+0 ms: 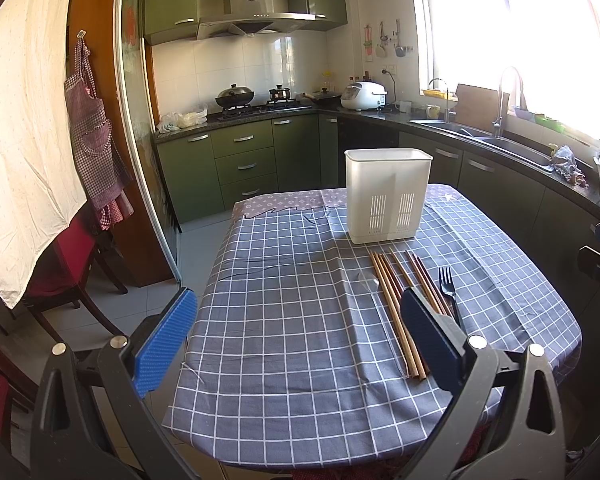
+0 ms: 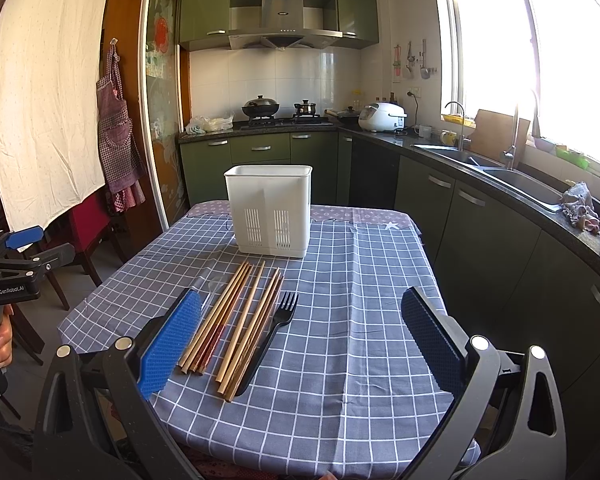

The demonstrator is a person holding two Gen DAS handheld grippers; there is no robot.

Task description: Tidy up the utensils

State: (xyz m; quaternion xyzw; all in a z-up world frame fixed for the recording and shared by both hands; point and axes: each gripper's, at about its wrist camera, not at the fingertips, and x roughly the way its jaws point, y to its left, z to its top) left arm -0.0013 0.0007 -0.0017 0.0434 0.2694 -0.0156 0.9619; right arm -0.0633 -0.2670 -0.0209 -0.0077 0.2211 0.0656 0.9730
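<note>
A white slotted utensil holder (image 1: 388, 196) (image 2: 270, 210) stands upright at the far side of the checked tablecloth (image 1: 284, 320) (image 2: 340, 340). In front of it lie several wooden chopsticks (image 1: 396, 312) (image 2: 236, 320), a black plastic fork (image 1: 449, 288) (image 2: 274, 332) and a clear plastic spoon (image 1: 374, 292) (image 2: 210, 286). My left gripper (image 1: 300, 336) is open and empty above the table's near left part. My right gripper (image 2: 300, 344) is open and empty, low over the near edge, right of the utensils.
A red chair (image 1: 72, 264) stands left of the table. Green kitchen cabinets (image 1: 244, 160), a stove with pots (image 1: 260, 100) and a sink counter (image 1: 500, 144) surround the table. The left gripper's body (image 2: 16, 268) shows at the right wrist view's left edge.
</note>
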